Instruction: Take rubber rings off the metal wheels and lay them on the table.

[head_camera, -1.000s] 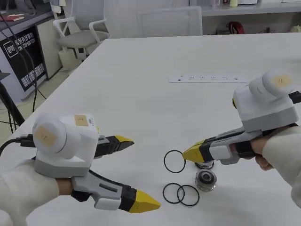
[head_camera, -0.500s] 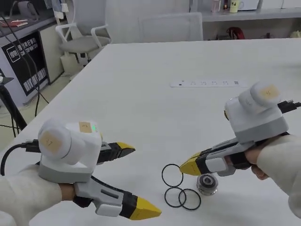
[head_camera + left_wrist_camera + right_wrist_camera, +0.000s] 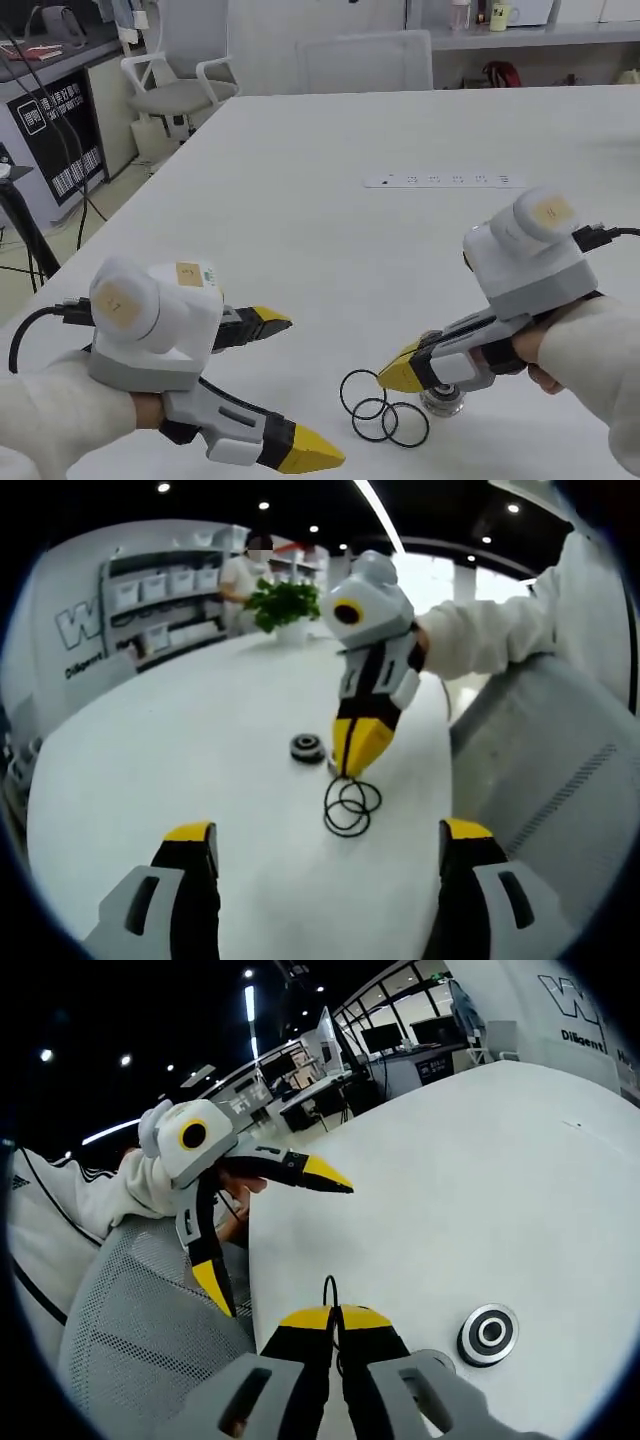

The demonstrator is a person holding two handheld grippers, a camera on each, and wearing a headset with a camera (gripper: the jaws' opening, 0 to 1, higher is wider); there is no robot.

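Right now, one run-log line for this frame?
left gripper: open, empty | right gripper: fingers shut on rubber ring, low at table | two more rings: flat beside it | metal wheel: by right gripper

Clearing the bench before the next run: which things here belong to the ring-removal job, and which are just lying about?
Job in hand:
- thin black rubber rings
- round metal wheel
- left gripper, open
- right gripper, shut with a ring at its tips

Lying about:
- long white power strip
- grey office chair
- green potted plant
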